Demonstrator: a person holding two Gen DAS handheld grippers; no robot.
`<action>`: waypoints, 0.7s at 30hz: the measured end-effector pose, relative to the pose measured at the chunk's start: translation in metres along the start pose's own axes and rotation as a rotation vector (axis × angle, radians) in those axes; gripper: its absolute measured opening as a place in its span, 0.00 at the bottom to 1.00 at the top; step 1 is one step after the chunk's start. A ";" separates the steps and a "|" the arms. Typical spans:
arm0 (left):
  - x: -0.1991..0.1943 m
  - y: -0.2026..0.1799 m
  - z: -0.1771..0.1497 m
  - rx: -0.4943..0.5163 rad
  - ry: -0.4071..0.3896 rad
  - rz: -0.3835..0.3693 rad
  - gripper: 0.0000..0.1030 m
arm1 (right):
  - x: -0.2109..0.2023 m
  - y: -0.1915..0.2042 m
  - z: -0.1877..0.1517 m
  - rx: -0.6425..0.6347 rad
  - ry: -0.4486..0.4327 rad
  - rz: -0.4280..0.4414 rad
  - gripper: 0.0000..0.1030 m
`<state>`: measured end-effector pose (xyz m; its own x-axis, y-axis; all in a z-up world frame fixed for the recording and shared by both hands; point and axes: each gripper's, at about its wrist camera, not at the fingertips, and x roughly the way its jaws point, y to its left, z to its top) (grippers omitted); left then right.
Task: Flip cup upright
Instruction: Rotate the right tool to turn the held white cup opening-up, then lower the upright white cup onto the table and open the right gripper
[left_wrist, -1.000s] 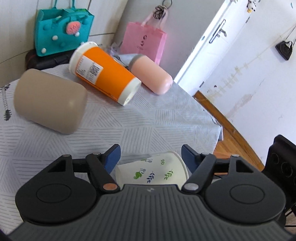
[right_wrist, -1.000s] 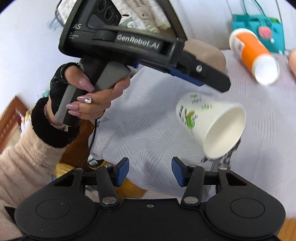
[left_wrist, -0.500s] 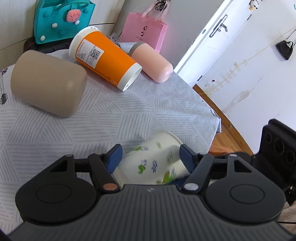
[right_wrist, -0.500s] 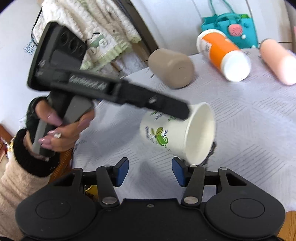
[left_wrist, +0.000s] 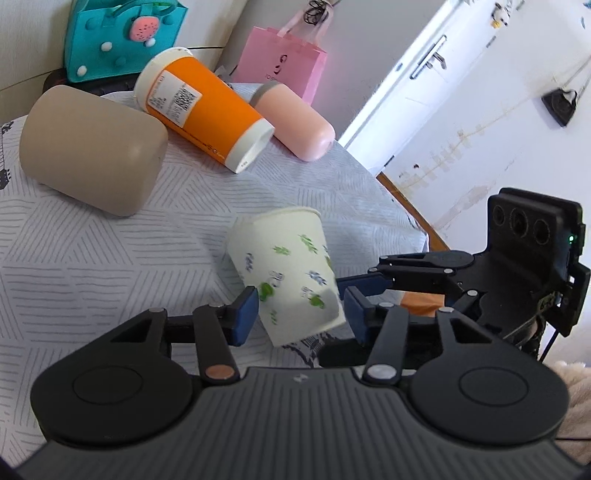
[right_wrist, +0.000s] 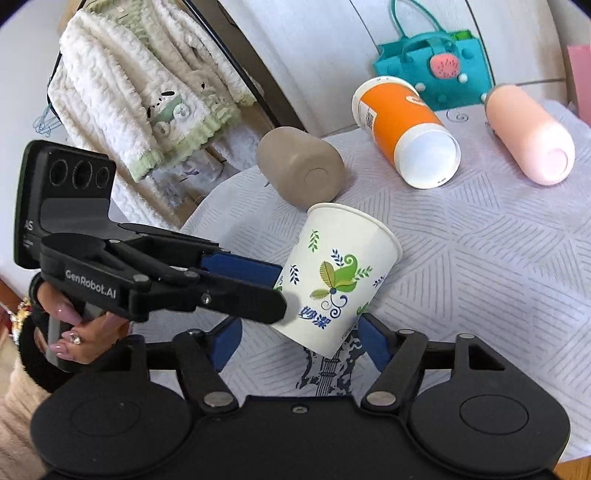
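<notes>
We have the paper cup (right_wrist: 338, 275) in our left tool (right_wrist: 284, 291), its blue pads clamped on the lower wall near the base. The cup sits between the pads in the left wrist view (left_wrist: 286, 280) too. The cup hangs just over the near edge of the bench (right_wrist: 480, 240), mouth up and away from us. Its long axis is tilted, rim leaning toward the far side, base toward our wrists. We cannot tell whether the base already touches the cloth; the right wrist view hides that spot behind the tool body.

Our right tool (right_wrist: 295, 338) is spread wide and grasps nothing. The cup base lies between its pads, perhaps slightly above them. So the left hand is the one that decides the next move. In our judgement, what remains is to roll the axis to vertical and set the base flat.

The tan cup (right_wrist: 301, 171), orange cup (right_wrist: 404, 129) and pink bottle (right_wrist: 528, 136) lie on their sides well beyond, out of the way.
</notes>
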<state>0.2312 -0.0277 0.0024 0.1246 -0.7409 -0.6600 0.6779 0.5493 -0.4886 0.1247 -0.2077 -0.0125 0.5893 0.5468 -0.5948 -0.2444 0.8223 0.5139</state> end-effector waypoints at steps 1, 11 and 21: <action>0.000 0.003 0.002 -0.014 -0.002 -0.002 0.55 | 0.001 -0.002 0.002 0.003 0.010 0.003 0.79; 0.016 0.016 0.008 -0.144 0.007 -0.033 0.56 | 0.011 -0.018 0.025 0.012 0.065 -0.009 0.81; 0.014 0.002 -0.004 -0.147 -0.064 -0.001 0.51 | 0.008 -0.004 0.018 -0.137 0.010 -0.049 0.74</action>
<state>0.2312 -0.0353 -0.0095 0.1731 -0.7621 -0.6239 0.5656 0.5955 -0.5705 0.1444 -0.2097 -0.0078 0.5958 0.5065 -0.6233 -0.3188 0.8615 0.3953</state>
